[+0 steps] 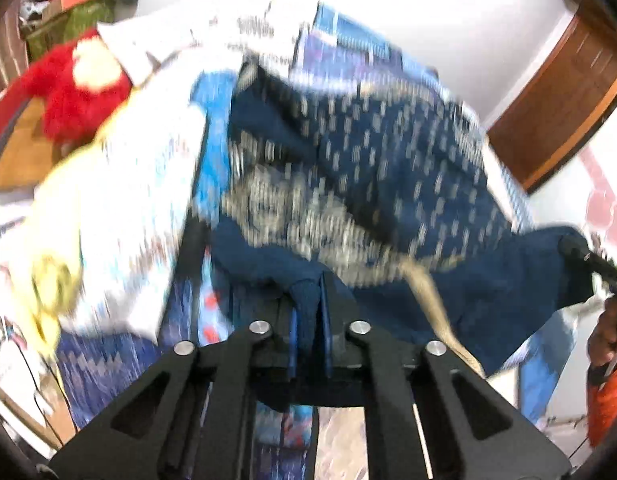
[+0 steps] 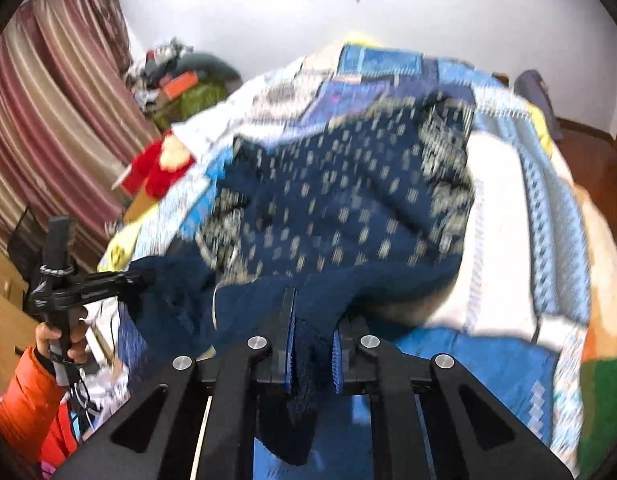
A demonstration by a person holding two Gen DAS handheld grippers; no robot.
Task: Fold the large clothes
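My left gripper [image 1: 308, 336] — jaws clenched on bunched edge of navy dress [image 1: 368, 152]. My right gripper [image 2: 312, 352] pinches other edge, jaws slightly wider, cloth wadded between. Two hems held well apart, I judge to stretch garment flat for first fold. Dress slung from both grips, far end draped over bed with blue patchwork quilt [image 2: 508, 364]. Red plush toy [image 1: 72, 88] beyond — clear of cloth.

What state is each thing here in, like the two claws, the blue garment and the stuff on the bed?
left gripper: shut on the navy garment.
right gripper: shut on the navy garment.
navy garment: lifted at two edges, rest draped on the bed.
patchwork quilt: spread over the bed.
red plush toy: lying on the bed.
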